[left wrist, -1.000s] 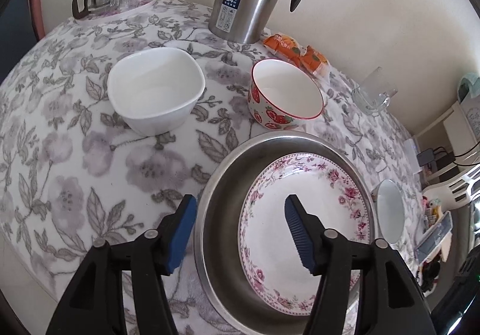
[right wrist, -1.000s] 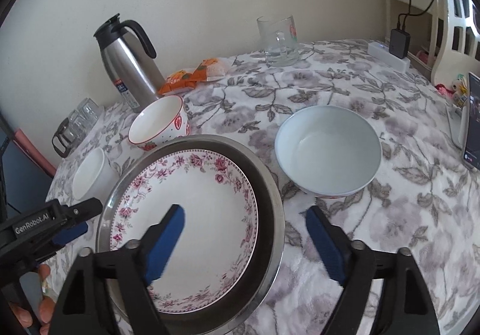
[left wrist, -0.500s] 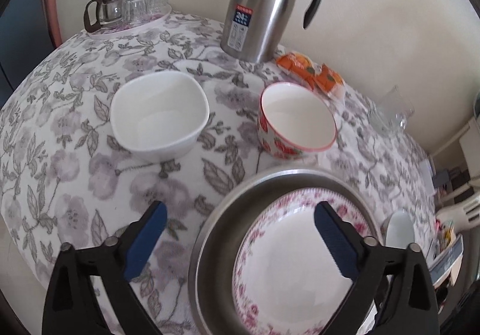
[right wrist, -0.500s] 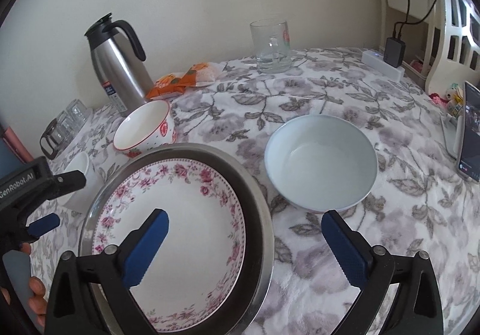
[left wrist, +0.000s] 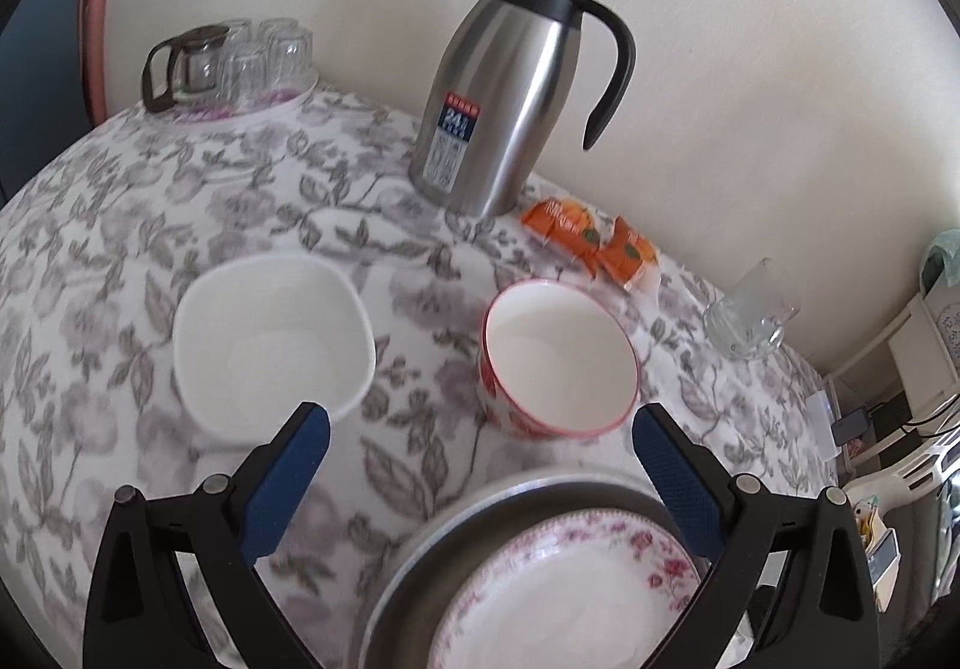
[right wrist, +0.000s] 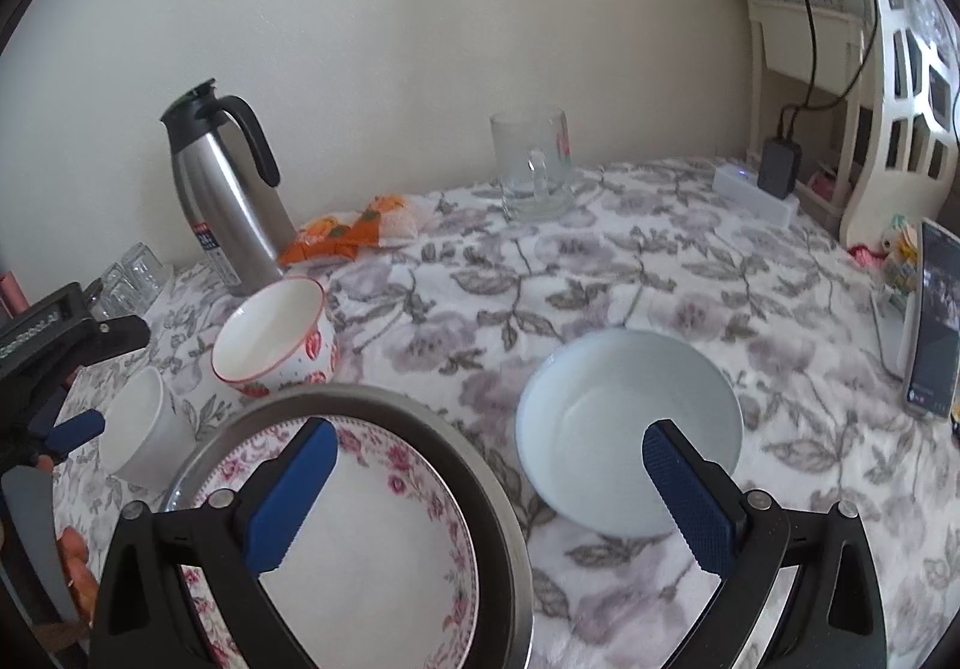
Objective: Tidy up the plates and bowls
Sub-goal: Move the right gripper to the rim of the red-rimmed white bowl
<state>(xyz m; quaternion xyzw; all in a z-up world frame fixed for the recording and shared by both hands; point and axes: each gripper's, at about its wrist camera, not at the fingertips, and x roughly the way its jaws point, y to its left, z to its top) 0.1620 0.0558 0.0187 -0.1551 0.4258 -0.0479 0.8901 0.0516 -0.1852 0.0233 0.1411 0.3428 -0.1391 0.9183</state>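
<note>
A floral plate [left wrist: 570, 603] lies inside a steel basin [left wrist: 420, 555] at the near edge; both show in the right wrist view, plate [right wrist: 384, 561] and basin [right wrist: 504, 519]. A red strawberry bowl [left wrist: 558, 363] [right wrist: 276, 339] and a white squarish bowl [left wrist: 267, 345] [right wrist: 141, 429] stand behind it. A pale blue bowl [right wrist: 624, 429] stands right of the basin. My left gripper [left wrist: 480, 465] is open and empty above the cloth, between the two bowls and the basin. My right gripper [right wrist: 486, 489] is open and empty, spanning the basin's right rim and the blue bowl.
A steel thermos jug [left wrist: 510, 87] [right wrist: 222, 189], orange snack packets [left wrist: 594, 243], a glass mug [right wrist: 534, 165] and a tray of glasses [left wrist: 234, 63] stand along the wall. A phone [right wrist: 933, 321] and a power strip [right wrist: 756, 195] are at the right.
Both grippers have opened wide and pulled back and up from the basin. The left wrist view now looks toward the two bowls and the jug.
</note>
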